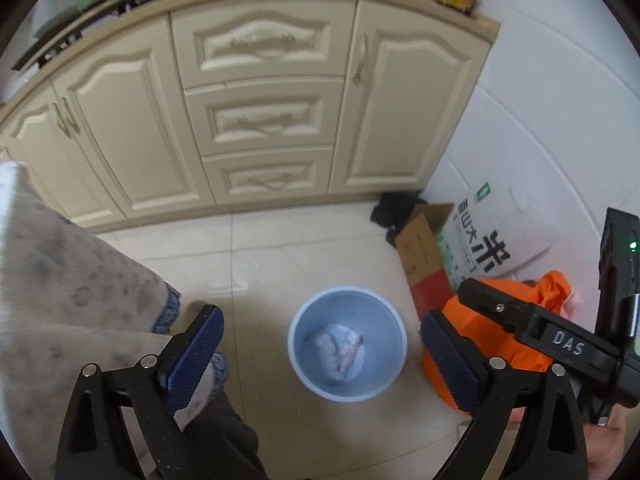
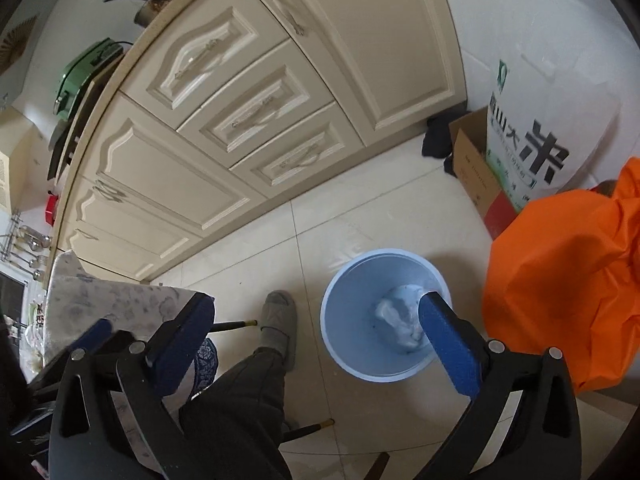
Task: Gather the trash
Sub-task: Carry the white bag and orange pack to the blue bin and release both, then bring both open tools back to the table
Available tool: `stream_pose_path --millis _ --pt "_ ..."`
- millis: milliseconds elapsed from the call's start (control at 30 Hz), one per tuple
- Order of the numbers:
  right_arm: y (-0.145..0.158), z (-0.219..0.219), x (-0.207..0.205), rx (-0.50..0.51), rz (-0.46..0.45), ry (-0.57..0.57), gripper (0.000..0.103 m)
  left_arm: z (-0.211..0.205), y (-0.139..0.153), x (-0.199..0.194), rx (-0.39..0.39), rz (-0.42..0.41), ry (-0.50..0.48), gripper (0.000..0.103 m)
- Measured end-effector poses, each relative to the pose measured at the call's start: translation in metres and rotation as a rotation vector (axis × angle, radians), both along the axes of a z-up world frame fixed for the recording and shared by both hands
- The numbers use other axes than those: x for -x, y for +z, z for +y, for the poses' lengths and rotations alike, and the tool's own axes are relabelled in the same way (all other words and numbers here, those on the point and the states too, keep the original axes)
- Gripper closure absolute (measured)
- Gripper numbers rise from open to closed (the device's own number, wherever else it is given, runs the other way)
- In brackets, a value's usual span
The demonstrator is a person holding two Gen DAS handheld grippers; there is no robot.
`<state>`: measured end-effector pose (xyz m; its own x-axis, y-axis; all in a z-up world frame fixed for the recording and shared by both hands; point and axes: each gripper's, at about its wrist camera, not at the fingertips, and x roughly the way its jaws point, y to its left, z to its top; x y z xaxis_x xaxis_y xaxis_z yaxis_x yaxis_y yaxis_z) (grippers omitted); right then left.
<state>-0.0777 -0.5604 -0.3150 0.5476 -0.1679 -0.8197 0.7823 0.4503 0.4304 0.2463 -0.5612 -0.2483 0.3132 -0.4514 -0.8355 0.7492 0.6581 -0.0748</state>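
Blue plastic bin (image 1: 347, 343) stands on the tiled floor (image 1: 272, 264) at lower centre of the left view, crumpled white trash (image 1: 340, 350) lying at its bottom. Left tongs (image 1: 322, 350) and right tongs (image 2: 316, 344) both gape wide and empty above it, an orange bag (image 2: 560, 280) just beside the bin at right.

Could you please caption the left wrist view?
Open left tongs above a blue bin holding crumpled tissue.
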Motion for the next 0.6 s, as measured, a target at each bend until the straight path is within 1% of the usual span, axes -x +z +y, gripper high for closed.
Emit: stream_pose_path --millis 33,67,200,233,267,300,333,467,600 --pt "0.006 0.004 0.0 0.007 -0.014 0.002 0.0 0.01 0.006 0.007 0.014 -0.012 0.004 0.003" --pt "0.011 0.006 0.0 0.013 -0.023 0.004 0.0 0.041 0.018 0.027 0.031 -0.023 0.007 0.001" --pt "0.047 0.029 -0.009 0.07 -0.058 0.031 0.0 0.09 0.059 0.049 0.108 -0.065 0.028 0.001" --pt "0.057 0.035 -0.012 0.085 -0.07 0.042 0.0 0.113 0.078 0.065 0.126 -0.075 0.032 0.001" --pt "0.066 0.04 -0.015 0.099 -0.08 0.053 0.0 0.122 0.086 0.068 0.145 -0.09 0.037 0.001" --pt "0.074 0.046 -0.018 0.114 -0.088 0.062 0.0 0.146 0.102 0.082 0.168 -0.105 0.043 0.001" --pt "0.085 0.054 -0.022 0.137 -0.098 0.074 0.0 0.156 0.109 0.086 0.184 -0.121 0.05 0.001" --pt "0.126 0.088 -0.041 0.213 -0.138 0.136 0.0 0.226 0.146 0.117 0.243 -0.177 0.093 0.001" --pt "0.162 0.125 -0.061 0.279 -0.179 0.202 0.0 0.284 0.17 0.14 0.298 -0.231 0.146 0.001"
